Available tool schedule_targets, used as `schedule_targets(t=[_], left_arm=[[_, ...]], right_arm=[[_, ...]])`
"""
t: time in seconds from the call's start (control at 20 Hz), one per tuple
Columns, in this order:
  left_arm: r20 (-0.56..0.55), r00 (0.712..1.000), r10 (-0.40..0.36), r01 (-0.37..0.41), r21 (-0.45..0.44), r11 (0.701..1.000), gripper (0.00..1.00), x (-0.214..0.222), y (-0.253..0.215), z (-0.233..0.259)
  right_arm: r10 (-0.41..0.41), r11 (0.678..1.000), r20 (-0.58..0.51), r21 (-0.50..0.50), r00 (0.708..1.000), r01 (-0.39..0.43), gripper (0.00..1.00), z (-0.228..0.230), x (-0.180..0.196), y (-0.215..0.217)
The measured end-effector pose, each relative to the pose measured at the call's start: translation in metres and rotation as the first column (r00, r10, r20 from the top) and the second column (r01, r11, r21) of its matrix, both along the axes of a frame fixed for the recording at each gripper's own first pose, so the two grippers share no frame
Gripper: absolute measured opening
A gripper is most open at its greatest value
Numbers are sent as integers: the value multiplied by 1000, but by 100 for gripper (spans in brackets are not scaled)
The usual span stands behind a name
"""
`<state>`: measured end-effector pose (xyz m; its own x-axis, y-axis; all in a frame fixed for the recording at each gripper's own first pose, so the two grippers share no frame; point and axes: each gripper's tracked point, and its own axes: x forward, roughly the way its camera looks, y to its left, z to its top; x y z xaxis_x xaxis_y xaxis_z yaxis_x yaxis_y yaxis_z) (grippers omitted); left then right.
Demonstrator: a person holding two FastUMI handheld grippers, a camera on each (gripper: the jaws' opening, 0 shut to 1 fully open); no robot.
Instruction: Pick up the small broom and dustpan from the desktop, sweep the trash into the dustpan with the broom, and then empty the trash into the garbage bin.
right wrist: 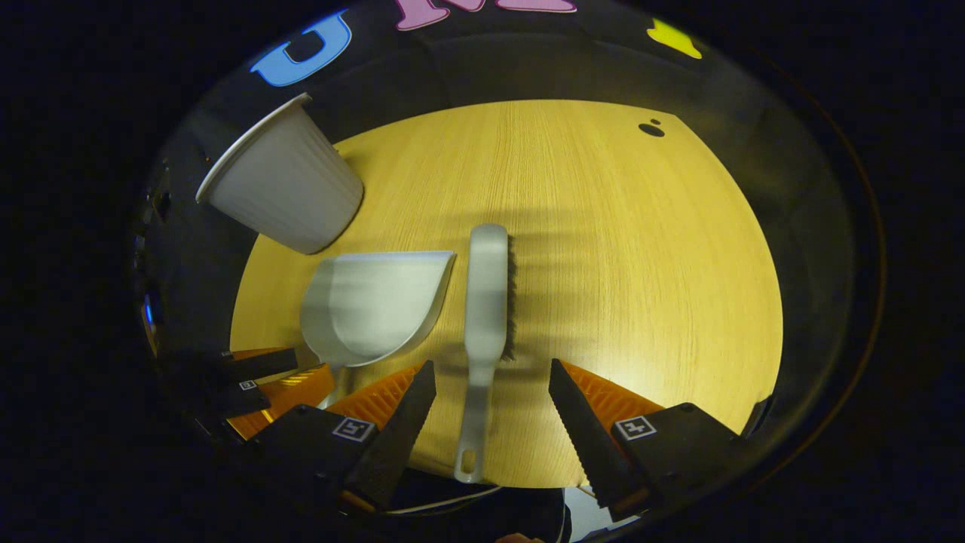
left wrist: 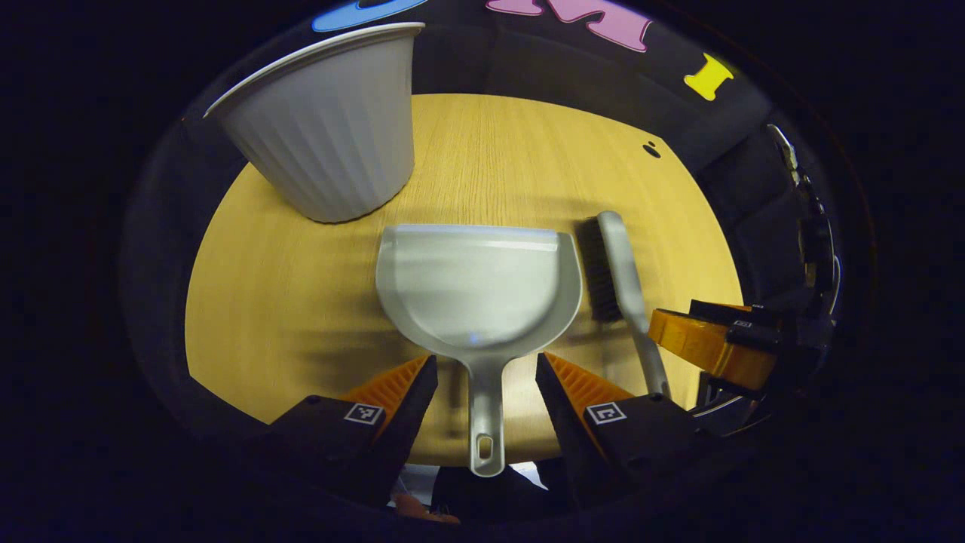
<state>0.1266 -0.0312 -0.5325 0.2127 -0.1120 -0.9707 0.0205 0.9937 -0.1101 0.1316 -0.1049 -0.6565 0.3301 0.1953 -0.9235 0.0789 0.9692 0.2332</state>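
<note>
Bin (left wrist: 332, 128), white ribbed, stands far left on wooden desktop (left wrist: 286, 302). Dustpan (left wrist: 479, 290) lies flat at centre, handle between spread fingers of left gripper (left wrist: 486, 381), not gripped. Broom (right wrist: 486, 302) lies just right of dustpan, bristles sideways, handle between gaping right gripper (right wrist: 494, 396) fingers, untouched.

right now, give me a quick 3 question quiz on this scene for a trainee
1. True or false: the left tool is shut on the dustpan handle.
2. Which lies between the right tool's open fingers: A bin, B broom, C dustpan?
3. Fill in: the bin stands on the ____, beyond the dustpan.

Key: 1 false, fingers open on either side of it. 2 B, the broom handle. 3 table.
</note>
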Motion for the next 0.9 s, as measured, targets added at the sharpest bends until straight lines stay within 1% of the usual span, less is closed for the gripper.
schedule_targets(t=[0.05,0.1,0.15,0.2,0.25,0.3,0.35,0.4,0.45,0.55,0.6,0.65,0.7,0.75,0.8,0.85,0.9], left_arm=[[33,999,6,-6,-16,1000,81,4,-4,12],[95,995,10,-7,-37,999,81,11,-7,30],[173,985,10,-1,-52,999,81,21,-10,49],[264,964,-6,19,-46,999,81,33,-12,71],[367,930,-20,28,-16,999,80,46,-8,95],[472,881,-31,29,11,1000,80,58,-6,117],[561,827,-35,26,24,999,80,68,-7,141],[636,771,-30,24,18,1000,80,66,0,158],[692,722,-17,17,7,1000,80,66,3,179],[772,635,12,-10,-7,1000,80,55,4,189],[813,583,21,-17,-14,1000,80,51,4,194],[851,525,29,-20,-21,1000,80,47,3,195],[888,458,35,-27,-25,999,80,46,4,193],[931,362,39,-38,-27,999,79,48,5,198],[949,315,33,-42,-21,999,78,42,3,197],[960,280,25,-58,-9,998,77,42,3,194],[967,255,12,-70,6,998,77,42,1,190]], right_arm=[[-11,1000,47,9,999,11,99,13,5,1],[-16,1000,111,6,994,16,99,29,14,0],[-12,999,186,-33,982,19,99,44,23,-5],[-3,994,274,-103,962,32,99,61,34,-17],[12,987,372,-154,928,49,99,82,49,-25],[23,982,463,-175,886,66,99,105,63,-28],[24,983,541,-166,841,79,99,126,72,-22],[16,986,614,-141,789,89,99,148,82,-15],[9,988,680,-121,733,100,99,172,89,-12],[-1,989,781,-93,625,119,98,212,91,-7],[-9,989,822,-75,570,124,98,234,91,-6],[-13,990,853,-62,521,127,98,257,99,-3],[-17,990,877,-52,480,130,98,274,106,-1],[-22,990,897,-42,442,134,98,291,111,1],[-26,990,911,-33,411,135,98,299,110,0],[-27,990,924,-28,382,137,97,309,112,3],[-24,990,934,-28,355,140,97,316,115,4]])
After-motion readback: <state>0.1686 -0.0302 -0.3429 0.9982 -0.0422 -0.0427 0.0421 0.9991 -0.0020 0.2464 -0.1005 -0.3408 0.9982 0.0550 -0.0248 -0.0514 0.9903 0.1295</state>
